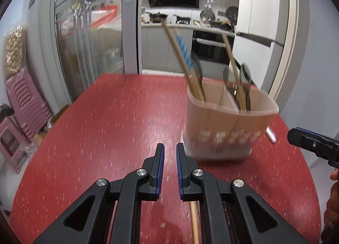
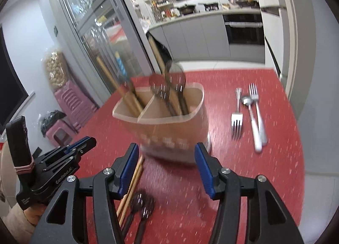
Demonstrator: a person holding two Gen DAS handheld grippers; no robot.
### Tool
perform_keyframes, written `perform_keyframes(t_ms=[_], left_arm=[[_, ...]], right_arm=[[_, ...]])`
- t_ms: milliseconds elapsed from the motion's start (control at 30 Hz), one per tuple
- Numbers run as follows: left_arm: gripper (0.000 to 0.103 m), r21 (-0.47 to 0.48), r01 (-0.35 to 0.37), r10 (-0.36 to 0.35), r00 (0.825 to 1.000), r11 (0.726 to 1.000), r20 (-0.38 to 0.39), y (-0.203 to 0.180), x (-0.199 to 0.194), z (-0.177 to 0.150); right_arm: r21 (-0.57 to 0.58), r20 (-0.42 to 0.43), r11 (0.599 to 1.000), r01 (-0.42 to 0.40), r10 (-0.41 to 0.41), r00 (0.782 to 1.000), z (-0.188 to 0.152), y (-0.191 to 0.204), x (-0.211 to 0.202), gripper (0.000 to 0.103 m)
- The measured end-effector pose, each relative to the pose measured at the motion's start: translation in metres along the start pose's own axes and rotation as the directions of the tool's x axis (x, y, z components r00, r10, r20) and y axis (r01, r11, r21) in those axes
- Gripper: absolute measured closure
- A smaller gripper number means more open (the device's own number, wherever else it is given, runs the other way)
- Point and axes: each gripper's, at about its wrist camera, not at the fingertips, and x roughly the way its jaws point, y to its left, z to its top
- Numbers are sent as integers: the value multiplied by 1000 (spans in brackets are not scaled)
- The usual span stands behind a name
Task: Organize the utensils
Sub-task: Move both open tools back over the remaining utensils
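Note:
A beige utensil holder (image 1: 228, 123) with two compartments stands on the red table (image 1: 106, 117); it also shows in the right wrist view (image 2: 169, 129). It holds wooden chopsticks (image 1: 182, 57), a blue striped stick and dark spoons (image 2: 169, 83). My left gripper (image 1: 170, 148) is nearly closed and empty, just left of the holder. My right gripper (image 2: 166, 153) is open and empty, in front of the holder. Loose chopsticks (image 2: 133, 180) and two dark spoons (image 2: 142, 203) lie beneath it. Two forks (image 2: 236, 117) and a metal spoon (image 2: 252, 121) lie to the right.
The table's curved edge (image 2: 296, 159) runs on the right. Pink stools (image 1: 23, 104) stand left of the table. A glass sliding door (image 1: 89, 38) and a kitchen counter (image 1: 180, 24) lie beyond. A white handle tip (image 1: 271, 135) shows behind the holder.

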Motion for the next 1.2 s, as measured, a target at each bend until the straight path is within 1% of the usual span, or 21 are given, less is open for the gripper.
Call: perform_keyframes(t_ms=[133, 300, 567, 600, 633, 667, 700, 733, 800, 967, 1033, 1200], left_arm=[[68, -10, -6, 6, 999, 1000, -46, 9, 1, -22], [68, -22, -6, 4, 996, 1000, -92, 14, 1, -42], [68, -46, -6, 0, 993, 999, -115, 27, -2, -61], [65, -50, -6, 0, 993, 999, -118, 29, -2, -64], [53, -54, -7, 0, 992, 999, -123, 31, -2, -66], [0, -58, -14, 7, 992, 998, -129, 33, -2, -68], [0, -63, -40, 31, 991, 997, -132, 35, -4, -71], [0, -70, -57, 50, 994, 996, -101, 37, -7, -72], [0, -64, -49, 42, 994, 997, -105, 39, -6, -75], [0, -39, -75, 70, 991, 996, -113, 41, -3, -83], [0, -27, -84, 80, 989, 996, -126, 41, -2, -87], [0, -10, -85, 83, 983, 996, -162, 43, 2, -89]], right_arm=[[19, -74, 1000, 17, -15, 997, -24, 1, 8, 44], [50, -140, 998, 26, -19, 990, -47, 4, 15, 44], [41, -207, 998, 44, -34, 978, -71, 16, 24, 44], [42, -214, 998, 46, -36, 976, -74, 18, 25, 44], [44, -222, 998, 49, -38, 974, -77, 19, 26, 44], [47, -232, 998, 52, -40, 972, -80, 20, 27, 44], [49, -241, 997, 55, -41, 970, -82, 21, 28, 43], [49, -246, 997, 57, -44, 968, -83, 21, 29, 40], [49, -255, 997, 67, -53, 965, -88, 23, 30, 38], [40, -289, 995, 95, -79, 954, -96, 30, 35, 37], [27, -308, 993, 111, -97, 946, -99, 33, 39, 37], [-6, -373, 989, 149, -141, 917, -106, 43, 56, 37]])
